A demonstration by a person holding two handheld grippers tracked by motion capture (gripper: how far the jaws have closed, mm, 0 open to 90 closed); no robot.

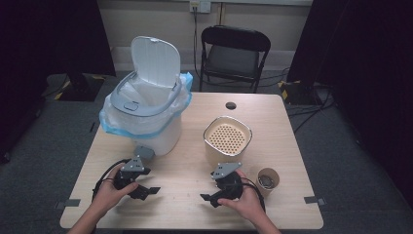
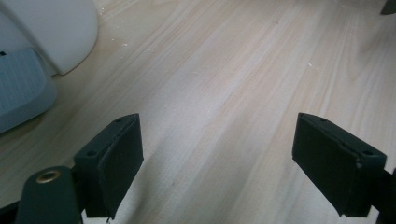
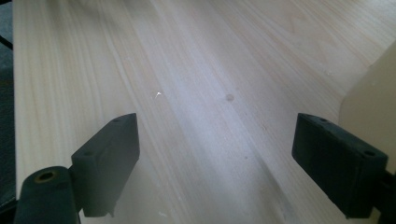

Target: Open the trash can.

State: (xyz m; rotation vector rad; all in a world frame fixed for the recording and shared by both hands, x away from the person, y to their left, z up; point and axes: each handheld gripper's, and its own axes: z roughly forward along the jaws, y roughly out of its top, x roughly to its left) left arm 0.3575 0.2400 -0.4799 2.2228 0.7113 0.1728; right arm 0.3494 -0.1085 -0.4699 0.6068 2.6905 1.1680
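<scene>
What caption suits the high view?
Both tongs, left and right, rest open and empty on the table before a lidded bin.

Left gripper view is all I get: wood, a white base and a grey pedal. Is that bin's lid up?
Observer: Yes, the white bin has its lid standing open, with a blue liner folded over the rim.
Operator: What's to the right of it?
Observer: A beige container with a perforated top, and a paper cup nearer the table's right edge.
Operator: Where's my right hand-held gripper?
Observer: The right hand-held gripper is low over the table in front of that container, jaws apart, nothing between them.
</scene>
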